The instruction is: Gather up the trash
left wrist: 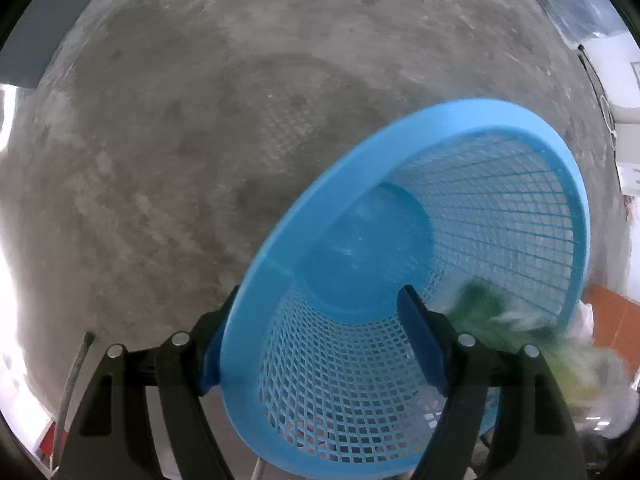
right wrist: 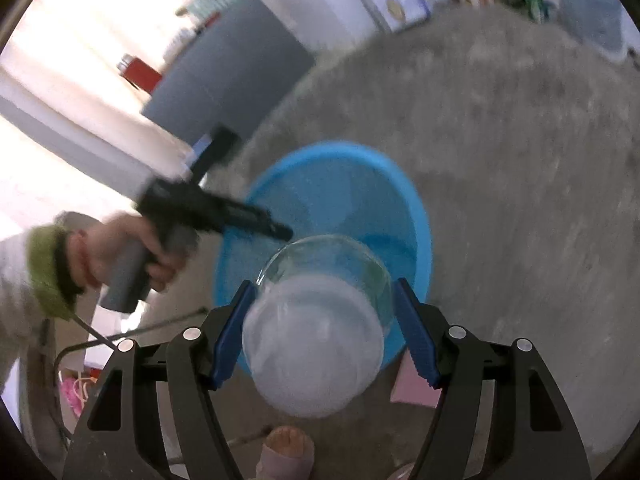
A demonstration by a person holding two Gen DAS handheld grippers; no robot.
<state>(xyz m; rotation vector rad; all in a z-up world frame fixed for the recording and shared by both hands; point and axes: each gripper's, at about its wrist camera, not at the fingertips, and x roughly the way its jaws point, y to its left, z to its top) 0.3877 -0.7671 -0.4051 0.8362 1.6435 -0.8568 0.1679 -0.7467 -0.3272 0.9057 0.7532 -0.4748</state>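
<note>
Blue lattice plastic fills the left wrist view: a round mesh wastebasket (left wrist: 420,280) sits on the bare concrete floor (left wrist: 200,140), seen from steeply above so that its solid bottom and flared rim both show. The left tongs (left wrist: 320,344) stand wide and straddle the near rim, one blue pad outside the wall and the other inside the basket; whether either pad presses the wall I cannot tell, so this reads as open rather than gripping. A green and white blur (left wrist: 520,328) streaks past at the right edge, too smeared to name. The basket looks light and springy, its thin rim the natural place to pinch, though it would likely flex and tip if pulled from one side. In the right wrist view the right tongs (right wrist: 324,332) hold a clear plastic cup (right wrist: 316,320) across its body, the frosted base toward the camera and the open mouth pointing away toward the basket, which stands just beyond it on the floor. Such a cup seems nearly weightless, slick and easy to crush, so a gentle hold across the middle suits it. At the left a hand (right wrist: 120,256) in a pale sleeve with a green cuff grips the other tool, its tip at the basket's left rim. A toe (right wrist: 290,446) shows at the near edge. The far side of the room is blurred: a grey cabinet (right wrist: 232,64), white walls and boxes along the floor's edge.
</note>
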